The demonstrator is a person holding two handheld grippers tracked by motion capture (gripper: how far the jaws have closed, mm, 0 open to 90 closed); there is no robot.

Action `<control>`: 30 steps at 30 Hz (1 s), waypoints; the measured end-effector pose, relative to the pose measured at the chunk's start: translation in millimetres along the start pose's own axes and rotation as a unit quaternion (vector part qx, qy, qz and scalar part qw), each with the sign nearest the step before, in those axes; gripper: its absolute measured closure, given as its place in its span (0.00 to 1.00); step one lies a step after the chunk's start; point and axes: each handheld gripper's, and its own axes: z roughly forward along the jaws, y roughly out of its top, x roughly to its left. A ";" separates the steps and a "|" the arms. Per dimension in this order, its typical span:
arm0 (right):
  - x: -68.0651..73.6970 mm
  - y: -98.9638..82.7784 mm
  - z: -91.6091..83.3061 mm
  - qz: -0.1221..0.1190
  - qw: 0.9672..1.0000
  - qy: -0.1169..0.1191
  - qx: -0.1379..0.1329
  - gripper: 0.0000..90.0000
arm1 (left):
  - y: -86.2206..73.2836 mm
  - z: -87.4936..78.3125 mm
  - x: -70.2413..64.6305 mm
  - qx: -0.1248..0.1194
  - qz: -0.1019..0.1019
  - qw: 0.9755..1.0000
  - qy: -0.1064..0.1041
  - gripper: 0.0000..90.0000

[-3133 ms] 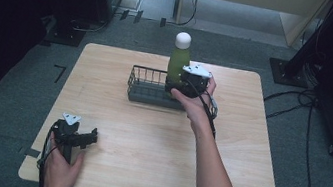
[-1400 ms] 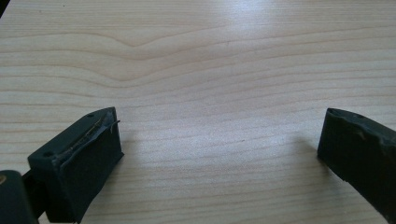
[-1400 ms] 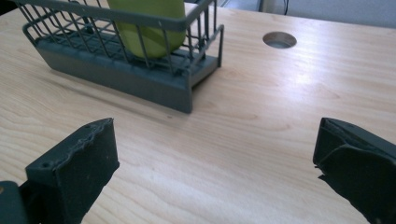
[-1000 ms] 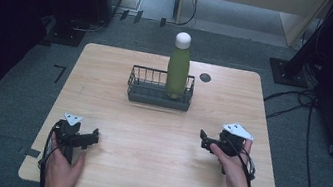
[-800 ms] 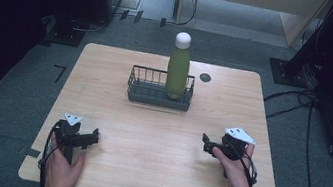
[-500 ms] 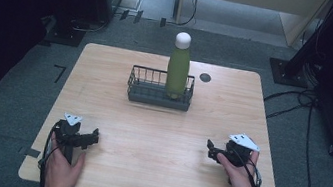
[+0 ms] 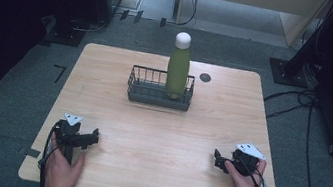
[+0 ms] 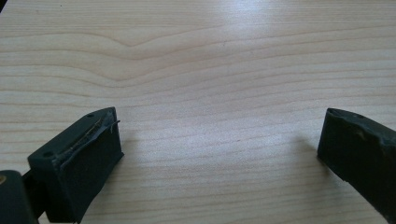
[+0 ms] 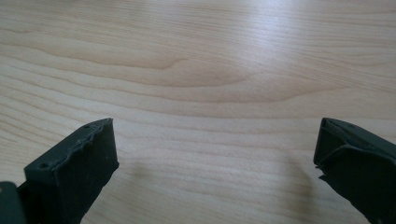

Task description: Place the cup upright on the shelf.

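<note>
The green bottle (image 7: 178, 70) stands upright in the right end of the wire basket (image 7: 144, 92) at the table's (image 7: 158, 132) far middle — well apart from the left gripper (image 7: 93, 137) and right gripper (image 7: 217, 160), both resting near the front corners with jaws spread wide and empty

Matt green bottle (image 7: 177, 73); black wire basket (image 7: 159, 94); smooth pale-wood table (image 7: 157, 137).

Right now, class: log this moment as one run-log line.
bottle: upright in basket | left gripper: open, empty, near table edge | right gripper: open, empty, near table edge | table: bare between them
</note>
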 end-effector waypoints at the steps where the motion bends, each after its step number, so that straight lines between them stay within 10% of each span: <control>1: -0.8 -0.7 -0.9 -0.001 1.000 -0.002 0.001 0.00 | 0.0 0.0 0.0 0.000 0.000 1.000 0.000 0.00; 8: -7.8 -6.9 -4.4 -0.005 0.999 -0.018 0.040 0.00 | -0.1 0.0 -0.1 0.000 0.000 1.000 0.000 0.00; 30: -23.4 -21.1 -22.0 0.024 0.998 -0.046 0.040 0.00 | -0.1 0.0 0.0 0.000 0.000 1.000 0.000 0.00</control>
